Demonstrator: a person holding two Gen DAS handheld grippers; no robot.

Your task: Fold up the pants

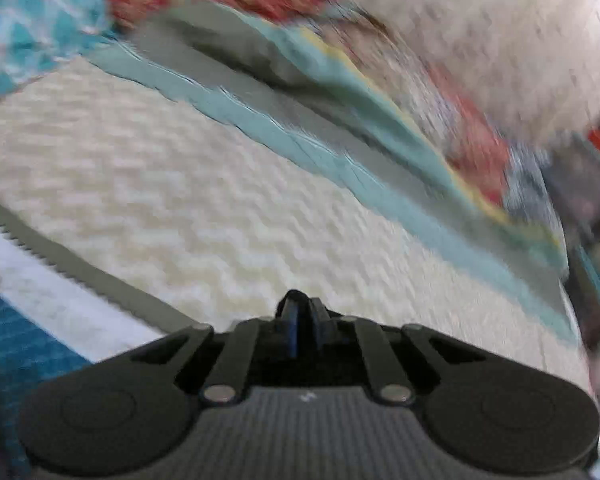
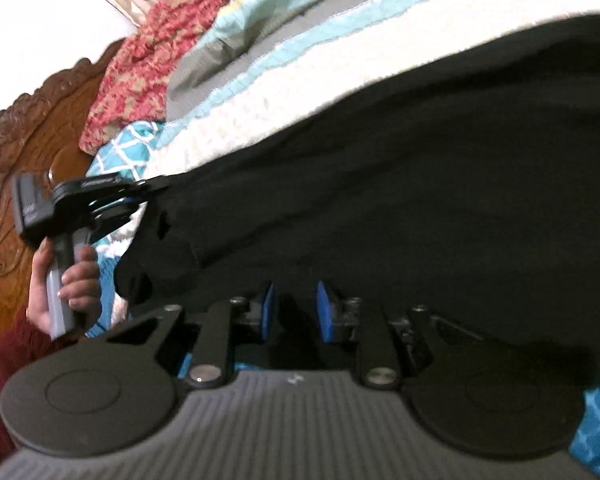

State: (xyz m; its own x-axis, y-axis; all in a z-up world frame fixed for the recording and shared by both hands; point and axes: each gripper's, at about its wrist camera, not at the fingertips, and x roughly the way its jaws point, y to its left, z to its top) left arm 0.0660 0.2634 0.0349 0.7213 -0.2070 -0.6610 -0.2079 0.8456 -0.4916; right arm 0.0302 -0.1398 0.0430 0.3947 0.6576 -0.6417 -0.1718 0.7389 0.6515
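The black pants are lying spread across the cream bedspread of a bed, reaching from the right of the right wrist view to a corner at the left. That broad, soft surface is likely chosen so the cloth can be laid flat and doubled over. A red patterned blanket and a carved wooden headboard are sitting beyond.

In the right wrist view, a hand is holding the left gripper by its handle, with the tips reaching the left corner of the pants. In its own blurred view the left gripper is showing its jaws pressed together over bare bedspread, with no dark cloth visible between them. Whether they are pinching the corner cannot be told, though the hold at that corner suggests a lift to carry the edge across.

The right gripper is hanging just over the near part of the pants, its blue pads standing a little apart. Dark cloth is lying beneath and between them, but the pads are not seen pressing on it.
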